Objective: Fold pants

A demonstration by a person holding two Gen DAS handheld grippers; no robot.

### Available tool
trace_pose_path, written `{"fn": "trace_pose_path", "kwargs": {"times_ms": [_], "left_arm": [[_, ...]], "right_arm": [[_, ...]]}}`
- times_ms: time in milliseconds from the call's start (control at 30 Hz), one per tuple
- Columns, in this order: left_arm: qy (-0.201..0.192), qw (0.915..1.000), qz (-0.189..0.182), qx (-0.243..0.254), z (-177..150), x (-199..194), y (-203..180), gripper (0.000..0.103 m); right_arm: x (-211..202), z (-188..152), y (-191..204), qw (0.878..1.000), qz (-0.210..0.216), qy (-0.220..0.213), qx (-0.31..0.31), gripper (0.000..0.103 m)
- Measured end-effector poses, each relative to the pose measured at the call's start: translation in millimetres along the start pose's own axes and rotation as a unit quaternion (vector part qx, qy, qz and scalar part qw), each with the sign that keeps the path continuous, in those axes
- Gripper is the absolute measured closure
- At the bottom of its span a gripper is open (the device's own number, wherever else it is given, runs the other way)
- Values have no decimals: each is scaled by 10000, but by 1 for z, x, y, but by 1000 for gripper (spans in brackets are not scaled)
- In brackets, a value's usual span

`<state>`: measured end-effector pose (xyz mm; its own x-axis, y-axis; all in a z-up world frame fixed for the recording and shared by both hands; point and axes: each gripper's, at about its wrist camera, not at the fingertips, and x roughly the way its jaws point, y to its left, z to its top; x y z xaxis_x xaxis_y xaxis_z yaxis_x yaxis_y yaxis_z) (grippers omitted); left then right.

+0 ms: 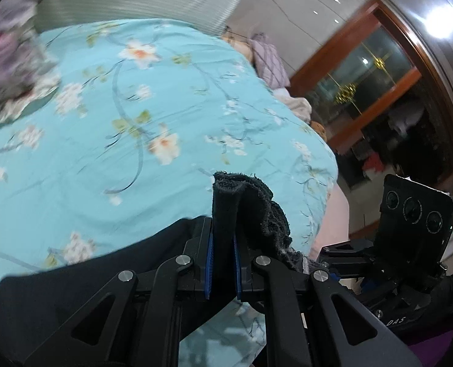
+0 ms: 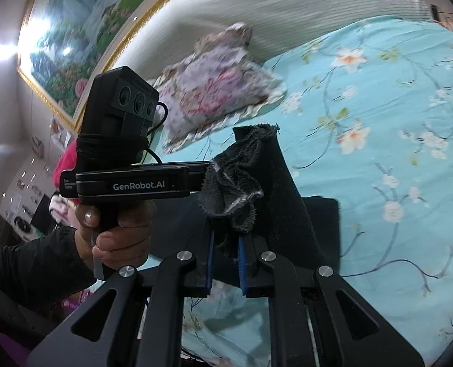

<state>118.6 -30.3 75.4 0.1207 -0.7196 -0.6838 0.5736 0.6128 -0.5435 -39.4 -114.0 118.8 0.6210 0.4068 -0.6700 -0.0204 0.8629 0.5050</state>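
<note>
Spread across most of both views is a bed covered by a turquoise sheet printed with white and peach blossoms [image 1: 110,116], backed by a pale ribbed headboard [image 2: 287,6]. On the wall beside it hangs a large gold-framed landscape painting [image 2: 82,30], and the left wrist view shows a red-brown wooden cabinet with glass doors [image 1: 364,70] off the far side of the bed. A crumpled floral pillow in pink, grey and white [image 2: 217,85] lies on the sheet near the headboard.

Black pants of soft, fleecy fabric [image 2: 293,202] lie partly on the sheet, with their frayed edge lifted off it between the two tools. The left gripper [image 1: 223,244] is clamped on a folded strip of that edge, blue pads pressing it from both sides, the cloth standing up above the jaws. The right gripper [image 2: 226,247] pinches a bunched, ragged portion of the same edge, jaws nearly together on it. Both grippers sit just beside each other. A hand in a dark sleeve [image 2: 113,229] holds the left tool's handle.
</note>
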Motion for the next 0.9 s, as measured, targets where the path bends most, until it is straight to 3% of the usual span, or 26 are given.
{"fn": "trace_pose_path", "kwargs": {"times_ms": [400, 900], "left_arm": [[17, 9962, 402, -775, -44, -8, 64, 96], [223, 9857, 720, -1508, -85, 1, 113, 98]], "right_arm": [[76, -13, -3, 9952, 438, 871, 74, 89], [140, -28, -9, 9847, 225, 1723, -121, 86]]}}
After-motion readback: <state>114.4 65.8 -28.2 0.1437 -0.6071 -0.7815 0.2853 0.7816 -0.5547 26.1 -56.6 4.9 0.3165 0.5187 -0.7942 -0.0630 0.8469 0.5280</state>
